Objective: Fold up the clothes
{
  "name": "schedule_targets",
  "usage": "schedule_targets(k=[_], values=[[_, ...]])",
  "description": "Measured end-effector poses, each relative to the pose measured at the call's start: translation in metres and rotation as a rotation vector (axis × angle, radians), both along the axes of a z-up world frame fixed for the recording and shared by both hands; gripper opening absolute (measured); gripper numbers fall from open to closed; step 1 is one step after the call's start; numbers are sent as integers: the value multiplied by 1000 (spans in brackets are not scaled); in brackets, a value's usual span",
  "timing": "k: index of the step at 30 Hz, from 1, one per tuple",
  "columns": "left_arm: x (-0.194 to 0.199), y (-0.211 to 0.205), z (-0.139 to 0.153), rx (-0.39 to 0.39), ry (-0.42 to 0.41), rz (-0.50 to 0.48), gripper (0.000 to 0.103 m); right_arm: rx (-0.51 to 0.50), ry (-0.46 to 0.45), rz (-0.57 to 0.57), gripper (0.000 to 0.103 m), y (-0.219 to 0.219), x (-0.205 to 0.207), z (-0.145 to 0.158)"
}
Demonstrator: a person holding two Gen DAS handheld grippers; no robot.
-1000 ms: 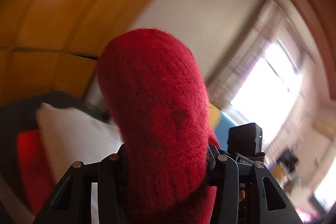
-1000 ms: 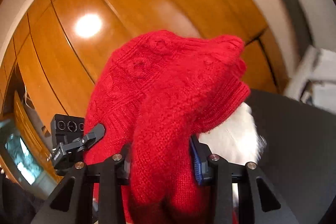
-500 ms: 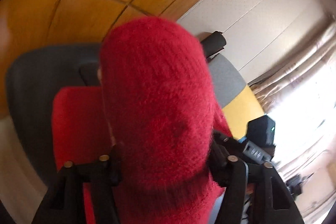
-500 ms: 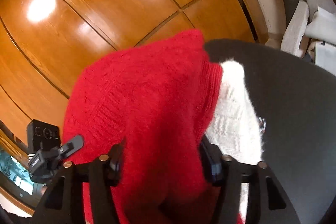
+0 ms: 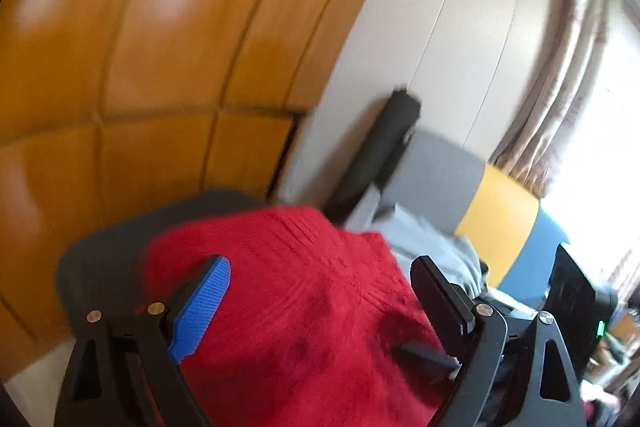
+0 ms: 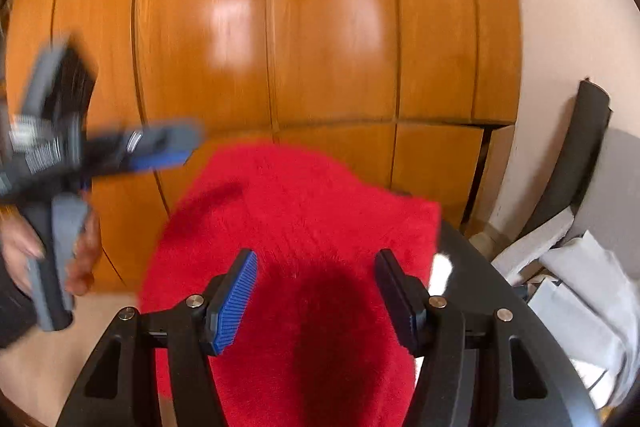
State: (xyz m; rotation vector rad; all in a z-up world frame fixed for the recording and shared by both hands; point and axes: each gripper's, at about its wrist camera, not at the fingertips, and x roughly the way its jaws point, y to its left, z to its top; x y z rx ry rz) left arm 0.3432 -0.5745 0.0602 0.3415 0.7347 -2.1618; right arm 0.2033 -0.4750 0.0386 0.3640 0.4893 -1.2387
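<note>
Red sweater [image 5: 304, 307] lies on the dark tabletop [image 5: 100, 259], released. Left gripper [image 5: 320, 279], jaws opening, straddles it untouched; right gripper [image 6: 316, 279] stands spread above it. Best to lift both clear without snagging the knit.

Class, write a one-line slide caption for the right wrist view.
Right gripper open above a red knit sweater on a dark surface, left gripper blurred before wooden panels.

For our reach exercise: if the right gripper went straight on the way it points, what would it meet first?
Most likely the red sweater, which lies between and beyond the right gripper's open fingers. The wooden panels stand behind it; how far is unclear.
</note>
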Motion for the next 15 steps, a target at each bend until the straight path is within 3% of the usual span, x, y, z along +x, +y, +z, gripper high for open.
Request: schedule_targets(k=[2,5,10,15], values=[[-12,-29,-19,68,-82,27,89,72,12,-44,61,-34,1,-19],[-15,-54,-45,121,-179,64,86,155,-145,-81,62,-63,-14,-44],[-2,-53,-59,105,-196,68,87,120,-148,-81,62,-78,-3,-50],[-1,-31,-30,13,-186,61,94,101,-162,-106,62,-70,0,-38]])
